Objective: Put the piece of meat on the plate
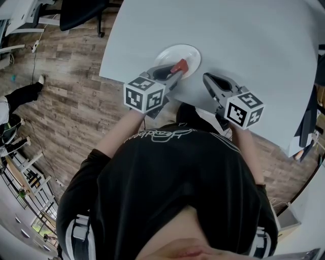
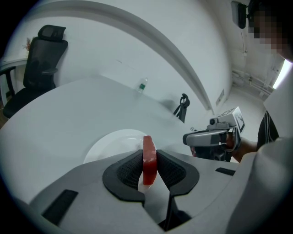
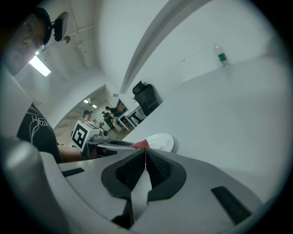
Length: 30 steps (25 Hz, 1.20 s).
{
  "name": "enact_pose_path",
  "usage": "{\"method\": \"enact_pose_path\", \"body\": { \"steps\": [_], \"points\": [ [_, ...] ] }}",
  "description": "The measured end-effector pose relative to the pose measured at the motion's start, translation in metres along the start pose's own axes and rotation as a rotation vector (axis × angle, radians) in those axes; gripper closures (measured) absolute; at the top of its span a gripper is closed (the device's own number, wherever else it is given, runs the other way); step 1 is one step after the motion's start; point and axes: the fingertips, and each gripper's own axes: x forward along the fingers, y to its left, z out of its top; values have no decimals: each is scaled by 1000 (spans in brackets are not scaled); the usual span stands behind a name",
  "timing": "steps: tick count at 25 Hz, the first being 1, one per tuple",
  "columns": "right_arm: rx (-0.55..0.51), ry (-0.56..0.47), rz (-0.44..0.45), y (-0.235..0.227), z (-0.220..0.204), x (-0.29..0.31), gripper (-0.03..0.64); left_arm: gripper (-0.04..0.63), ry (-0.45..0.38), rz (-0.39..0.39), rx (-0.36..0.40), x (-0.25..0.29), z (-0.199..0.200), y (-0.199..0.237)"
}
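Observation:
A flat red piece of meat (image 2: 149, 153) stands on edge between the pads of my left gripper (image 2: 149, 165), which is shut on it. In the head view the meat (image 1: 179, 66) hangs over the near rim of the white plate (image 1: 175, 54), at the tip of the left gripper (image 1: 175, 72). The plate (image 2: 110, 144) lies just beyond the jaws and has nothing on it. My right gripper (image 1: 207, 77) rests to the right of the plate, jaws closed with nothing between them (image 3: 145, 154). The right gripper view shows the plate (image 3: 161, 141) and the meat (image 3: 140, 145) from the side.
The white table (image 1: 254, 45) has its left edge near the plate. A black office chair (image 1: 81, 12) stands on the wooden floor beyond that edge. A small water bottle (image 2: 142, 85) and a black object (image 2: 182, 107) sit far back on the table.

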Motion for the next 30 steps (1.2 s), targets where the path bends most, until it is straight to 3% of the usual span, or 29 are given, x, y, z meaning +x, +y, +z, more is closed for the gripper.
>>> {"method": "enact_pose_path", "body": {
  "steps": [14,30],
  "points": [
    [-1,11,2,0,-2,1,606,494,-5,9,55,0,-1,1],
    [1,14,8,0,-4,2,606,456,17,116,128,-1,-1,15]
  ]
}}
